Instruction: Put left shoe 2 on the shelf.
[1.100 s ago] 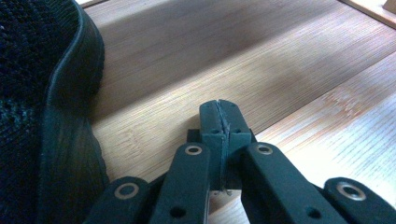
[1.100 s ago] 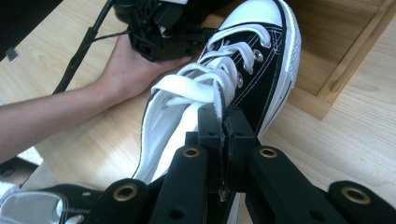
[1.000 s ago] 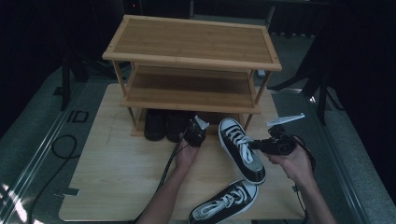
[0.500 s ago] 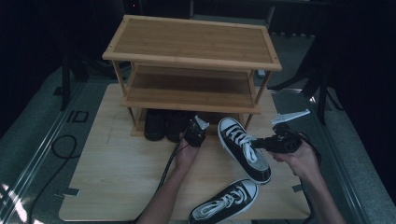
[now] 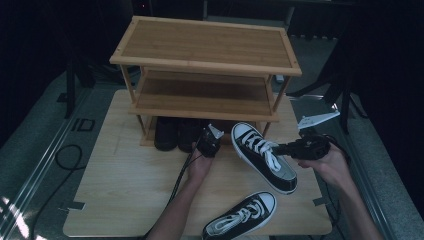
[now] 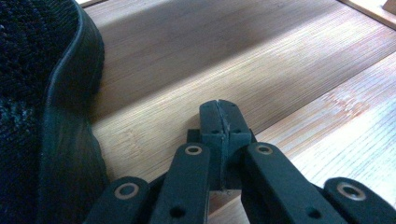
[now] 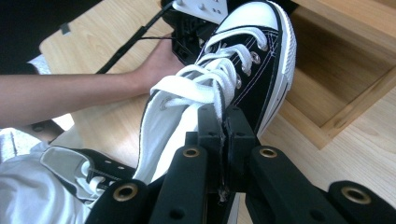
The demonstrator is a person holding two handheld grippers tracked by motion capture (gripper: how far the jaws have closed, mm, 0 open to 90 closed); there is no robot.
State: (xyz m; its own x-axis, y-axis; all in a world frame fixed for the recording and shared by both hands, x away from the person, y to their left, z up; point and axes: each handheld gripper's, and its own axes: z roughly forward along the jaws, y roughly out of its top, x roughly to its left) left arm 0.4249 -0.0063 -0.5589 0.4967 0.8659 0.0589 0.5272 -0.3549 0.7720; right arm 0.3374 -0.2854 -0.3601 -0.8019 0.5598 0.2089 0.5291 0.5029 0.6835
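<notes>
a: what's the biggest thing here?

b: the table (image 5: 125,195), a pale bamboo board. on it stands a bamboo shoe rack (image 5: 205,50) with a flat top, a middle shelf and an open bottom bay.

a: anything in the rack?

b: a pair of dark shoes (image 5: 172,134) sits in the bottom bay at its left end. the top and middle shelf carry nothing i can make out.

a: and the sneaker in hand?

b: a black high-top sneaker (image 5: 262,156) with white laces and white toe cap is held above the table, just in front of the rack's right leg, toe towards the rack. the right gripper (image 5: 280,149) has its fingers closed on the edge of the sneaker's opening.

a: its mate?

b: the second sneaker (image 5: 242,216) lies near the table's front edge.

a: the left gripper?

b: the left gripper (image 5: 209,141) has its fingers pressed together on nothing, just beside the dark shoes.

a: any writing?

b: "id" (image 5: 82,125) shows left of the table. a black cable (image 5: 65,160) loops nearby.
</notes>
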